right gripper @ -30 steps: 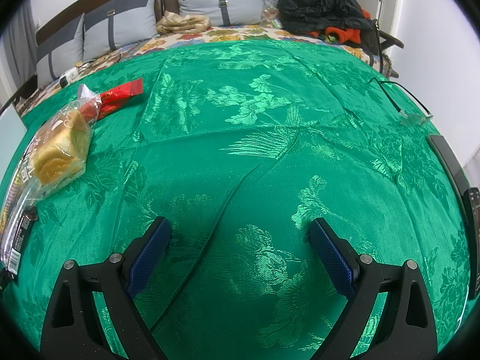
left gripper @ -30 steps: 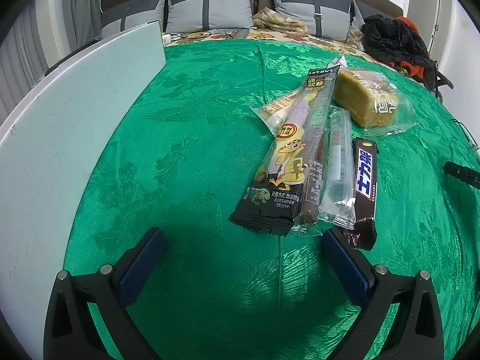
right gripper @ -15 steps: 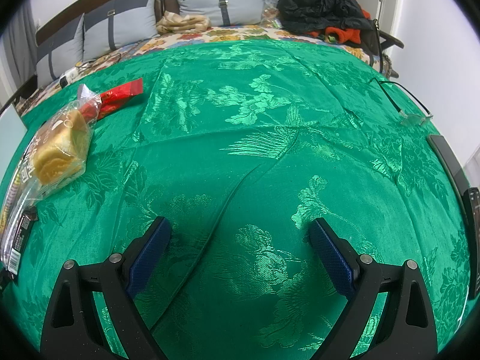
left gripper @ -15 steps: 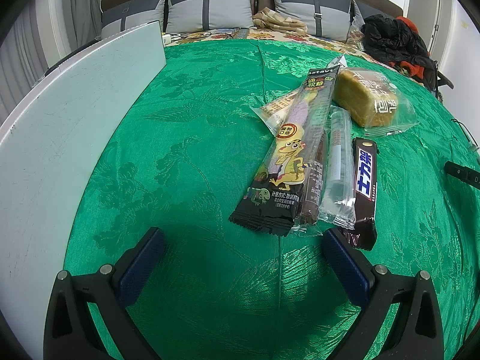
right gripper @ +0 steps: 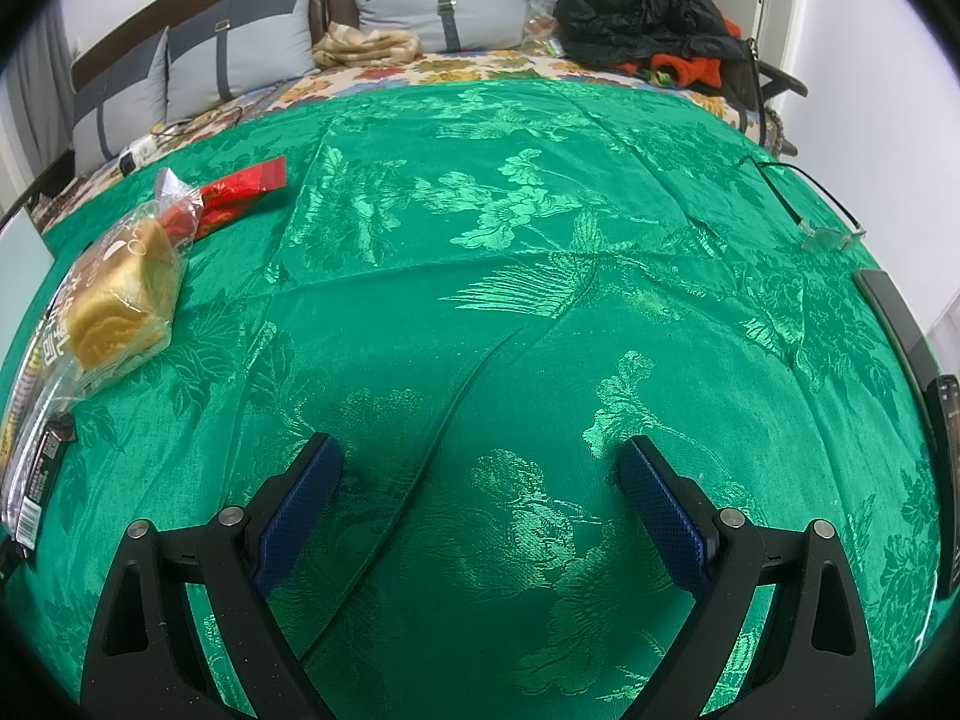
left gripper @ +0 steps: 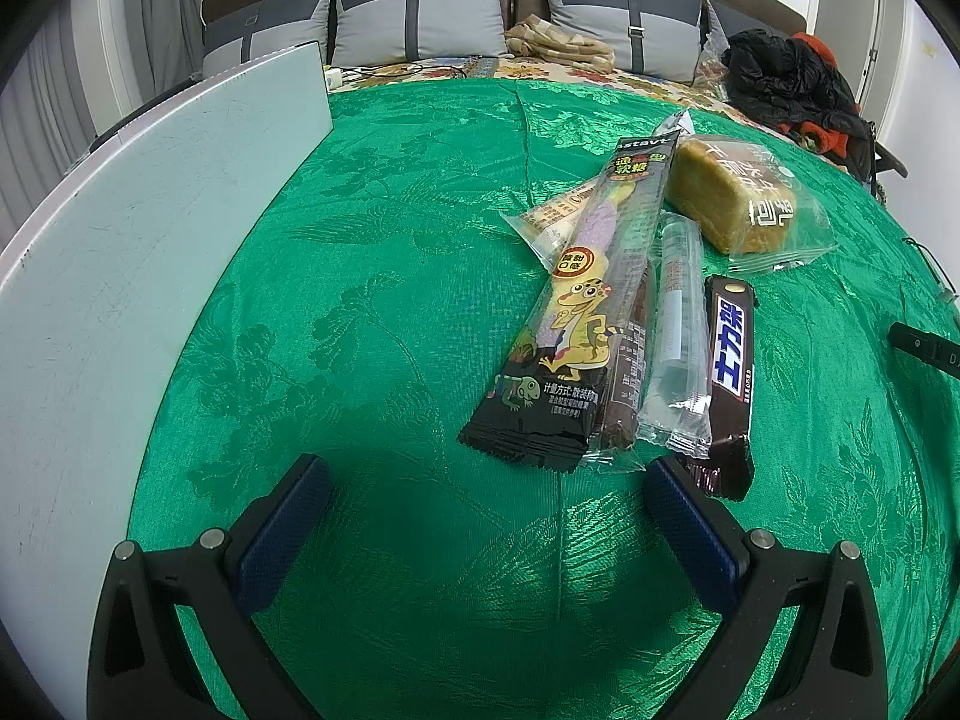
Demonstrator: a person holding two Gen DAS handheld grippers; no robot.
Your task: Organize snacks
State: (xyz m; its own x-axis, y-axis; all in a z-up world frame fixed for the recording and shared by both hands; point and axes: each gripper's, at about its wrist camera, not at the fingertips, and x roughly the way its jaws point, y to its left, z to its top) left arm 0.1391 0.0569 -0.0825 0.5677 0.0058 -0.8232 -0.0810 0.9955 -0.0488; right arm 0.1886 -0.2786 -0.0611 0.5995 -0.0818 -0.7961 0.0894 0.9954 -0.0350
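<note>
In the left wrist view several snacks lie on the green cloth (left gripper: 372, 312): a long black gummy pack with a cartoon lizard (left gripper: 585, 312), a clear wrapped stick (left gripper: 678, 324), a dark chocolate bar (left gripper: 729, 384), a wrapped bread loaf (left gripper: 729, 195) and a small clear packet (left gripper: 549, 219). My left gripper (left gripper: 483, 483) is open and empty, just short of the near ends of the packs. My right gripper (right gripper: 480, 462) is open and empty over bare cloth. The right wrist view shows the loaf (right gripper: 123, 300) and a red packet (right gripper: 240, 195) at the far left.
A pale board (left gripper: 126, 252) lies along the left edge of the cloth. Pillows (left gripper: 420, 18) and a dark heap of clothes (left gripper: 786, 81) sit at the back. Glasses (right gripper: 828, 234) and dark remotes (right gripper: 942, 456) lie at the right edge.
</note>
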